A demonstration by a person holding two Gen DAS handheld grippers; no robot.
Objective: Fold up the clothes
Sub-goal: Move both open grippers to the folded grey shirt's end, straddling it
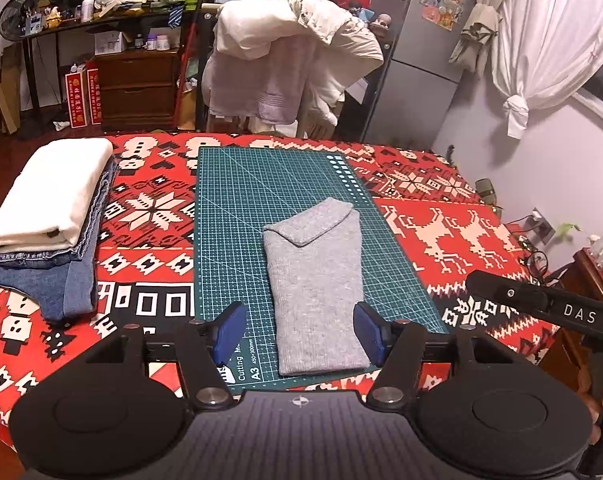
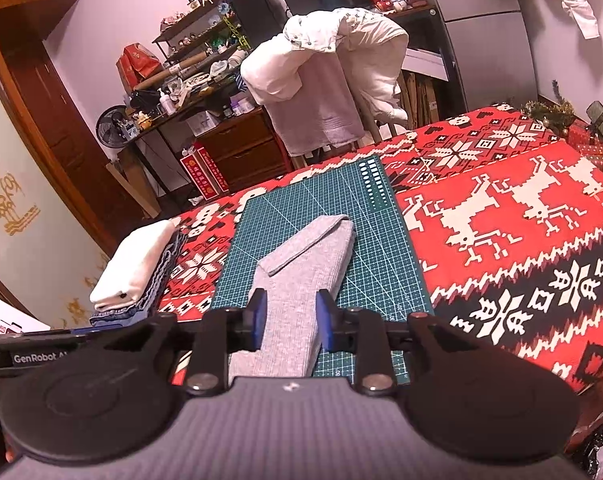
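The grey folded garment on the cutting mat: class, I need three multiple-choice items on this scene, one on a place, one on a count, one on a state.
1. Where does the grey folded garment lie?
A. on the green cutting mat
B. on the chair
C. on the floor

2. How many garments form the folded stack at the table's left side?
A. one
B. two
C. four

3. How do the left gripper jaws stand?
A. shut on the garment
B. open, empty
C. shut on the mat

Answers:
1 A, the gridded mat shows all round it.
2 B, a white folded garment lies on folded jeans.
3 B, its blue pads stand apart on either side of the garment, gripping nothing.
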